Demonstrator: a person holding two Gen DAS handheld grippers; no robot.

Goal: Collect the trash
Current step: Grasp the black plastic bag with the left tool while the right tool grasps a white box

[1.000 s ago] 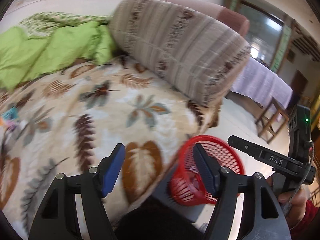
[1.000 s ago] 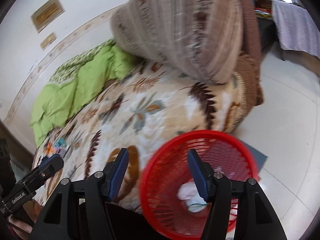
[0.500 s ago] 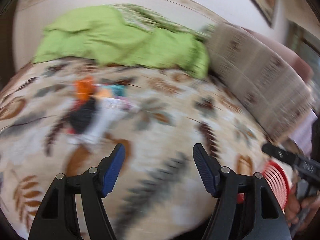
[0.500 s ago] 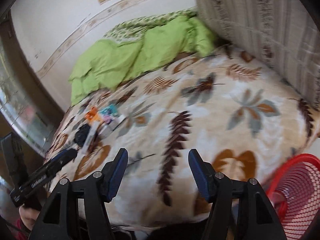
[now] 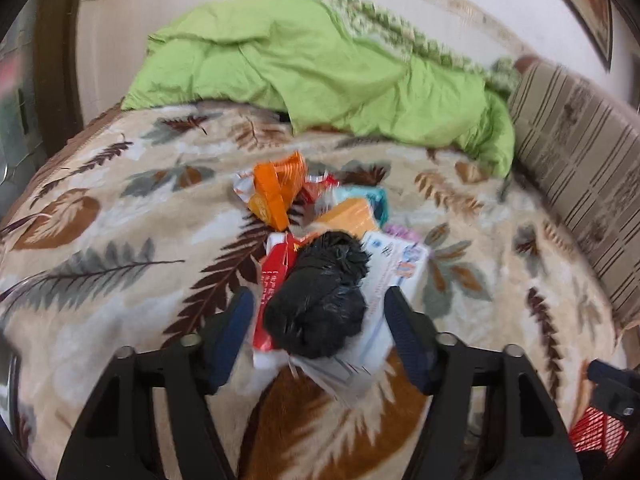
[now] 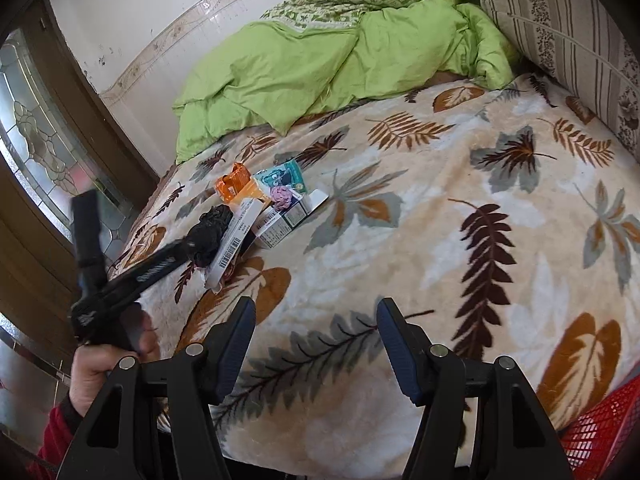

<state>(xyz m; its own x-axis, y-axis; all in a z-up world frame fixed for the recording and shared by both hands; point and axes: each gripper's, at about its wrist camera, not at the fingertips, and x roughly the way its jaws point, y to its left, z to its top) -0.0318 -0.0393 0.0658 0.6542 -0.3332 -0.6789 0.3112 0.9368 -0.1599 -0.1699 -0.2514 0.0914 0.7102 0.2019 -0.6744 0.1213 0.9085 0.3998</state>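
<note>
A: Why is everything heaped on the leaf-print blanket [image 6: 420, 208]?

B: The plush, soft blanket covers the whole bed, so the litter sits gathered on it near the rumpled green quilt [image 6: 304, 68], within your reach from the edge. The red mesh basket [image 6: 600, 432] waits low at your right, just beside the bed, presumably so you can drop things in.

A: And my grippers?

B: Your left gripper [image 5: 320, 316] has just been closing, with the black crumpled bag [image 5: 320, 300] between its blue pads; they look a little clear of it on both sides, so I'd call the fingers apart, not yet clamped. Your right gripper [image 6: 316, 328] hangs over bare blanket, fingers apart, nothing between them.

A: What is the trash like?

B: The bag is a wrinkled, glossy plastic lump. A flat white carton [image 6: 280, 224] lies stiff-edged under it. Smallest are the creased orange wrapper [image 5: 276, 192] and a red packet [image 5: 274, 280], thin and crinkly.
</note>
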